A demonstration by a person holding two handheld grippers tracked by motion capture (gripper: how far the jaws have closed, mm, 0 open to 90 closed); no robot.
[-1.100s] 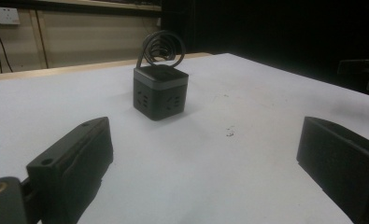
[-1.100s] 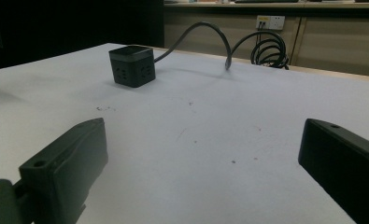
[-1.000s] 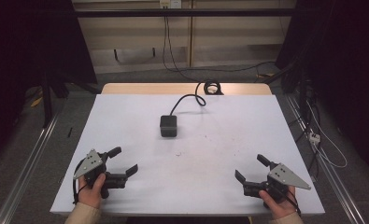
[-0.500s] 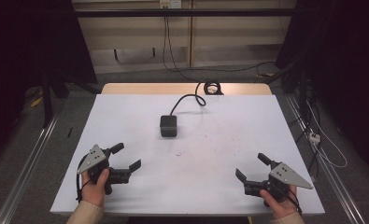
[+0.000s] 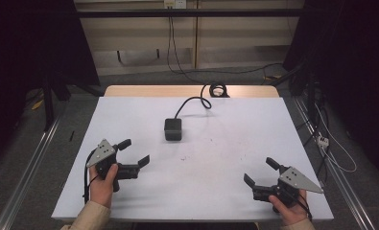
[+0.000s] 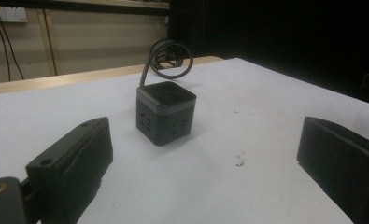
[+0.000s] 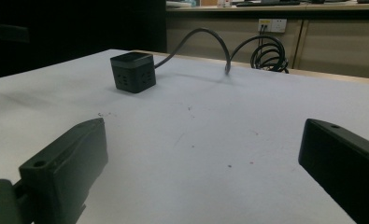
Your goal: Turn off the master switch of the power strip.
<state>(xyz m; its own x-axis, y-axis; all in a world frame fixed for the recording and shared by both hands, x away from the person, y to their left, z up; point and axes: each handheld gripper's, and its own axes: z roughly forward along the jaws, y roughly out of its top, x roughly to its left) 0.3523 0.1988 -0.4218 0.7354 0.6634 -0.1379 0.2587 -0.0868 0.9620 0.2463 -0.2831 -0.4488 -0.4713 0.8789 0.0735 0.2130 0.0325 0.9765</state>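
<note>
White covers the table top, and a dark grey power cube sits on it near the middle, a bit toward the far side. Little socket holes show on its sides. Its grey cable bends up and runs to a coil at the far edge. The left gripper is near the front left, its jaws wide apart and holding nothing, pointing at the cube. The right gripper is at the front right, well apart from the cube, jaws wide too, with nothing between them.
</note>
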